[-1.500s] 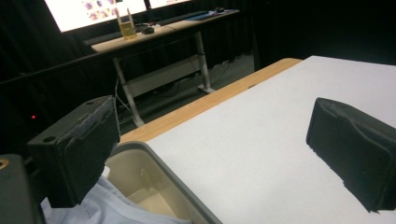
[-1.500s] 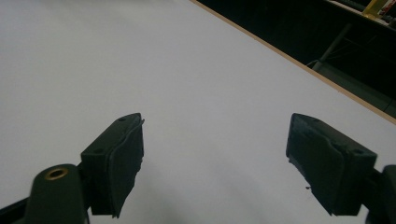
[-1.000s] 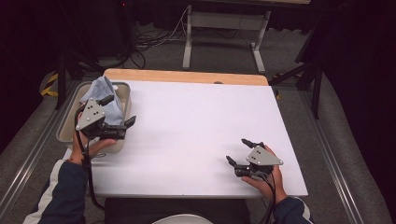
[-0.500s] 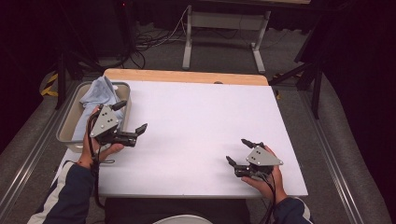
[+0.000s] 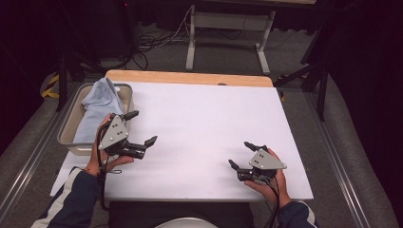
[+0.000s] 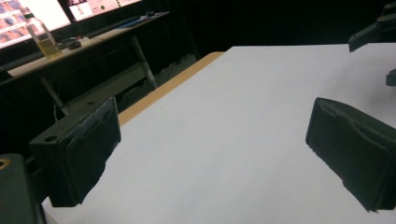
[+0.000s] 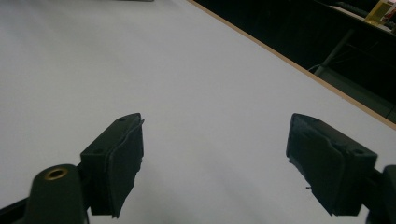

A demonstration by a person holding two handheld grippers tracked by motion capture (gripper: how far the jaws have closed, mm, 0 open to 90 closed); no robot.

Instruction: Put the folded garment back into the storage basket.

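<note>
Both grippers — left gripper [image 5: 141,127] and right gripper [image 5: 241,155] — stood released and empty; the blue cloth [image 5: 99,106] in the bin [image 5: 71,140] looked soft, light — best pinched at a raised fold.

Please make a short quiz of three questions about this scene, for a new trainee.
1. True or false: the left gripper holds the blue cloth.
2. Where does the blue cloth lie? A) on the white table top B) in the grey bin C) on the floor
3. Fill in: the jaws of the right gripper stand ____.

Key: 1 false, it is open with nothing between the jaws; 2 B; 3 open.
</note>
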